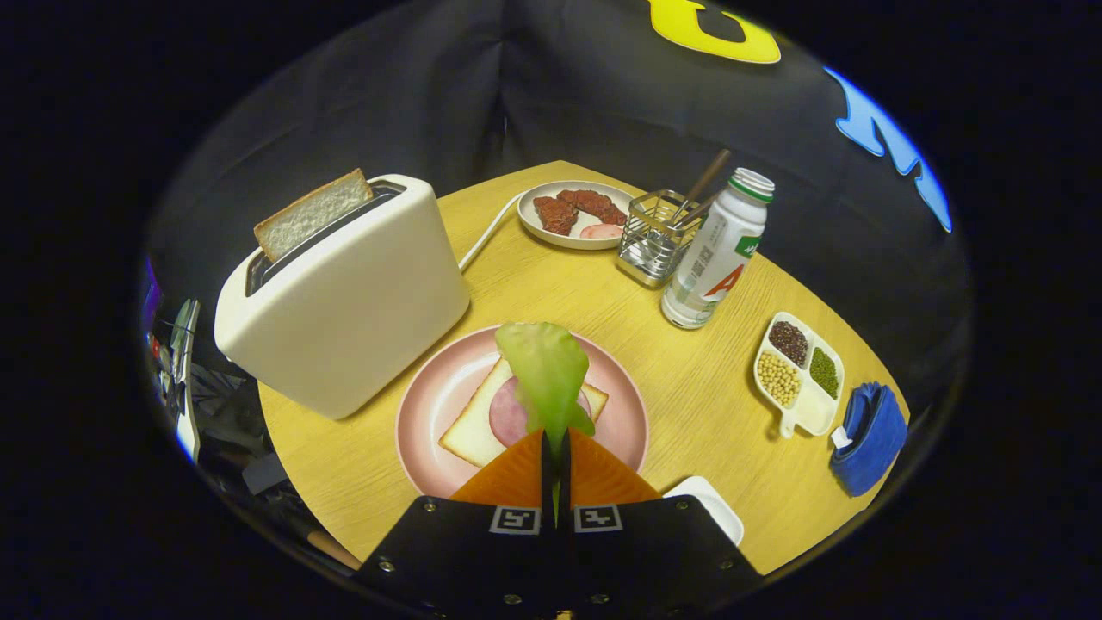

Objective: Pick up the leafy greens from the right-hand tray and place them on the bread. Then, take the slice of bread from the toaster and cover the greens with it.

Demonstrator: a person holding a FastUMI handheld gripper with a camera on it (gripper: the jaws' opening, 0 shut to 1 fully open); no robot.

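The gripper (556, 448) has its two fingers clenched on the stem end of the lettuce leaf (546, 375), which stands up from between the tips and fans out toward twelve o'clock, hanging over the pink plate (430, 405). On that plate, just ahead of the fingers, lies a slice of bread (469, 435) with a round of ham (508, 413) on top; the leaf hides part of both, and I cannot tell whether its loose end touches the ham or hangs above it. So, as I judge it, the greens are off their tray and carried over the bread but not let go: laying them down is what is left of the first half. The second half looks open too, since the other bread slice (312, 222) stands in the slot of the white toaster (344, 293) at about ten o'clock from the fingers, well apart from the plate. A corner of a white tray (710, 504) shows just to the four o'clock side of the fingers. Farther off, around one o'clock, stand a milk bottle (716, 250), a wire utensil holder (656, 237) and a plate of meat (575, 215); a divided dish of beans (799, 372) lies near three o'clock on the yellow wooden table (603, 293).
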